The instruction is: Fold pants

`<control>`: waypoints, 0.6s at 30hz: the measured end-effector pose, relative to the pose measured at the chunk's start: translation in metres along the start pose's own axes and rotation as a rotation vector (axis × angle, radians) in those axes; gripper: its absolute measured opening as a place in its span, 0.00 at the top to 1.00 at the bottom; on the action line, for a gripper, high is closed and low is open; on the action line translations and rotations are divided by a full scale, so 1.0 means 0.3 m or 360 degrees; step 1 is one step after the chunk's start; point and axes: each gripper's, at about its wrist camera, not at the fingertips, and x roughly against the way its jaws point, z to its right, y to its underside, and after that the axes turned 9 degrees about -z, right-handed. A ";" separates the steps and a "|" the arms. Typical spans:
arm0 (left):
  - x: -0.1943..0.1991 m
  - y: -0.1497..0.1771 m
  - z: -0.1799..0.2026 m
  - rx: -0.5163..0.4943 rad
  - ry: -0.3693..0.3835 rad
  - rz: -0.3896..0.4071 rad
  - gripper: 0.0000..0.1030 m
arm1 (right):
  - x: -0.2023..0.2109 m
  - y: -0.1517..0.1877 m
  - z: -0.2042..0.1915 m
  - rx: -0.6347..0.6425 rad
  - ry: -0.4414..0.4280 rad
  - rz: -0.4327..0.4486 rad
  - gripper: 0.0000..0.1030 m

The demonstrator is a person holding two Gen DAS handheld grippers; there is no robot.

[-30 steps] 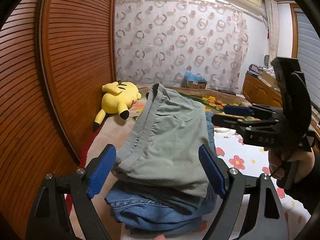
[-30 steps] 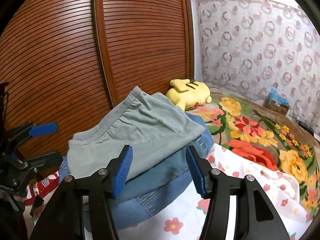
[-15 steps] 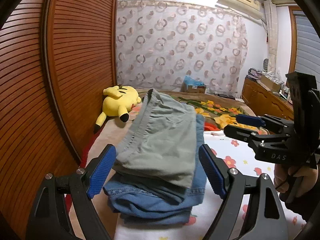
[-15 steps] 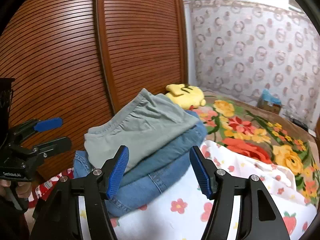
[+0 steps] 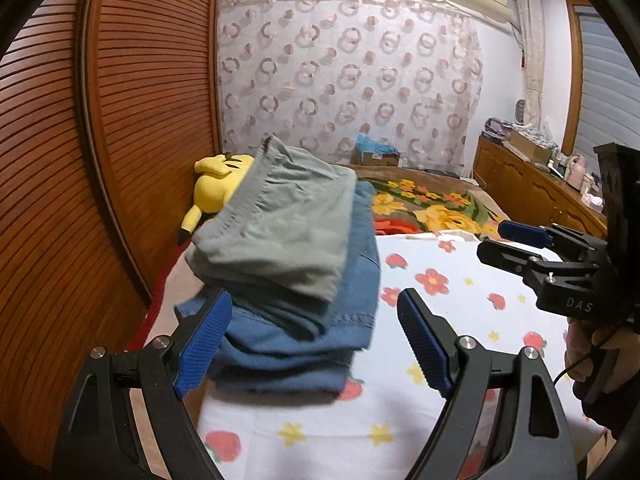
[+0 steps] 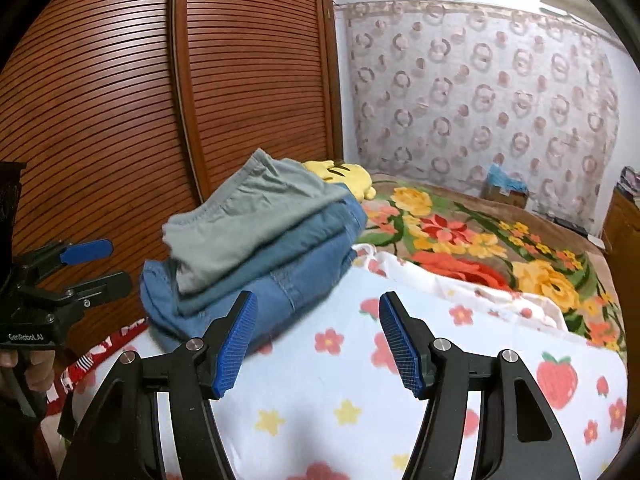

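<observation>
Left wrist view: left claw [image 5: 314, 342] stands wide apart with nothing between its blue ribbed pads; the near pad only overlaps the stack's lower left corner in the picture, contact not evident. Right claw [image 5: 494, 242] shows at the right edge, held in a person's hand [image 5: 586, 354], well clear of the clothes.

Right wrist view: right claw [image 6: 316, 342] also gapes about halfway to wide, empty, white sheet showing between its pads. Its jaws have just been opening a little more, with nothing between them.

Task's thing: folded sage-green cotton pants [image 5: 280, 224] lie on top of a stack of folded blue denim jeans [image 5: 304, 332]. Stack sits on the bed near its left edge, beside the slatted brown wooden wardrobe door [image 5: 100, 140], on the edge of the white flower-and-strawberry printed sheet [image 5: 440, 292]. Green pair lies slightly askew, its waistband end overhanging the denim toward the wardrobe.

Judgement: both claws empty and apart from the pile suggests the fold is finished and the pants were stacked at the bed's side to keep the sheet free as working space.

Yellow plush toy [image 5: 216, 184] lies behind the stack, toward the bed's far left corner. Floral brown blanket [image 6: 460, 236] covers the far half.
</observation>
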 end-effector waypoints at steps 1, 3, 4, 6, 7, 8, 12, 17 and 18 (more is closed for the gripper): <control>0.006 0.008 0.011 -0.0005 0.0003 0.0000 0.17 | 0.011 0.004 -0.004 -0.0003 0.0000 0.0000 0.37; 0.016 0.028 0.042 -0.0016 0.0026 -0.0001 0.17 | 0.040 0.027 -0.012 -0.0013 0.0003 0.0003 0.37; 0.020 0.037 0.053 -0.0025 0.0034 -0.0001 0.17 | 0.055 0.038 -0.020 -0.0014 0.0004 0.0000 0.37; 0.031 0.057 0.078 -0.0036 0.0042 0.0005 0.17 | 0.085 0.067 -0.029 -0.0009 0.0040 0.0001 0.37; 0.040 0.071 0.093 -0.0040 0.0051 0.0008 0.17 | 0.104 0.083 -0.034 -0.0009 0.0057 0.0007 0.36; 0.047 0.081 0.105 -0.0041 0.0060 0.0009 0.17 | 0.123 0.096 -0.039 -0.0015 0.0062 0.0012 0.35; 0.084 0.113 0.158 -0.0066 0.0093 0.0026 0.17 | 0.189 0.142 -0.054 -0.0067 0.0093 0.0030 0.33; 0.125 0.139 0.221 -0.0104 0.0134 0.0046 0.17 | 0.279 0.206 -0.072 -0.0111 0.0153 0.0062 0.32; 0.131 0.142 0.233 -0.0115 0.0141 0.0047 0.17 | 0.295 0.225 -0.076 -0.0119 0.0158 0.0066 0.32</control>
